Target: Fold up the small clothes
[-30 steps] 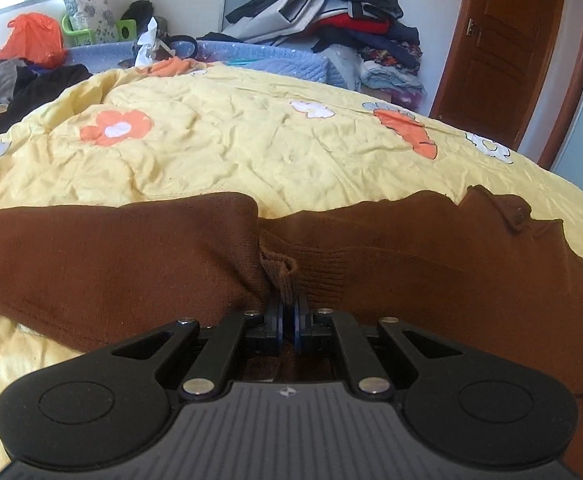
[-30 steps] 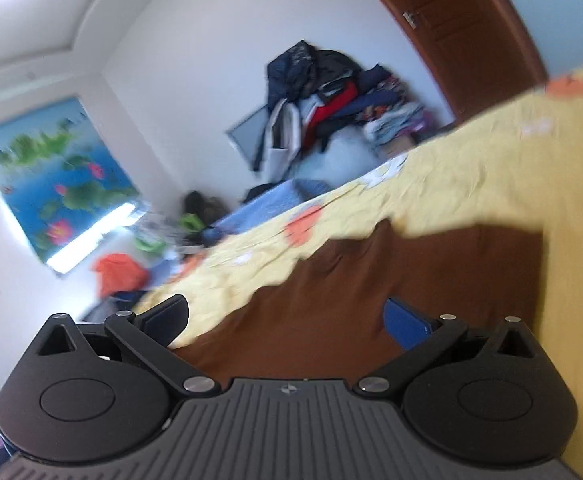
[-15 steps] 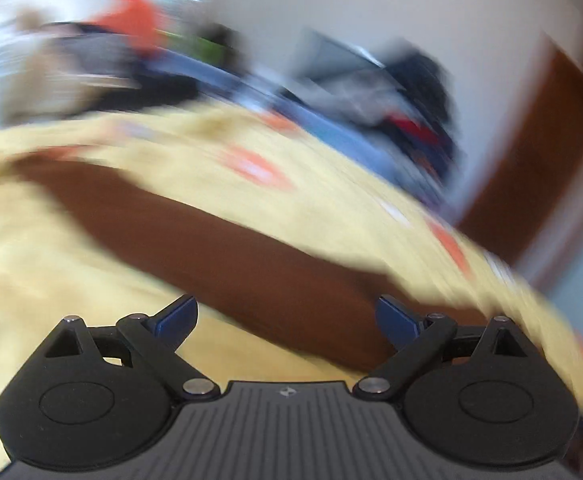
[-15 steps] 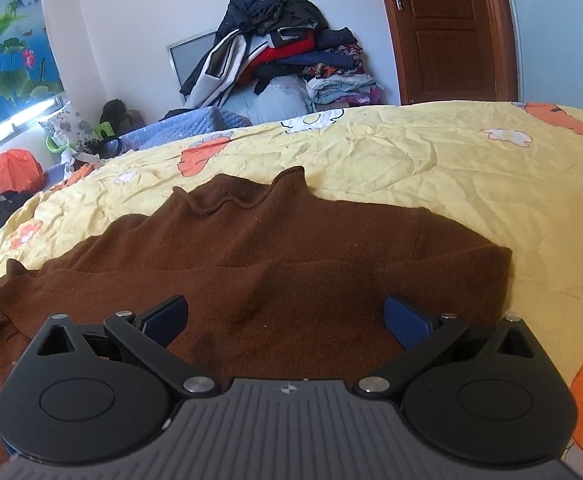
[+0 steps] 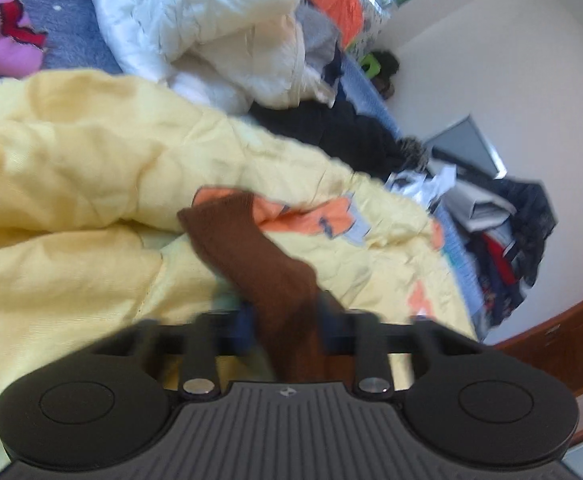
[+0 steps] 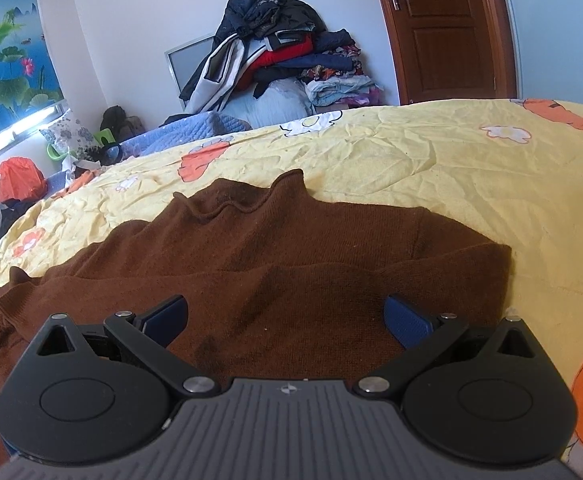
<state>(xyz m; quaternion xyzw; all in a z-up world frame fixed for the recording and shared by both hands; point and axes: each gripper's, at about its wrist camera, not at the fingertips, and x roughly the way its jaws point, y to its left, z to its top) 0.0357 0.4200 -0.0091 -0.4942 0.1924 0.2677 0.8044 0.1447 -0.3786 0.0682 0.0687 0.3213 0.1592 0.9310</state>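
Yellow quilt: sleeve between left tool

Left wrist view: is being aimed along the left gripper, rolled sideways, close above the yellow quilt
Right wrist view: is being held upright, tilted down along the right gripper, close over the brown sweater
Shared: quilt, sweater, clothes pile by the far wall are being seen in both
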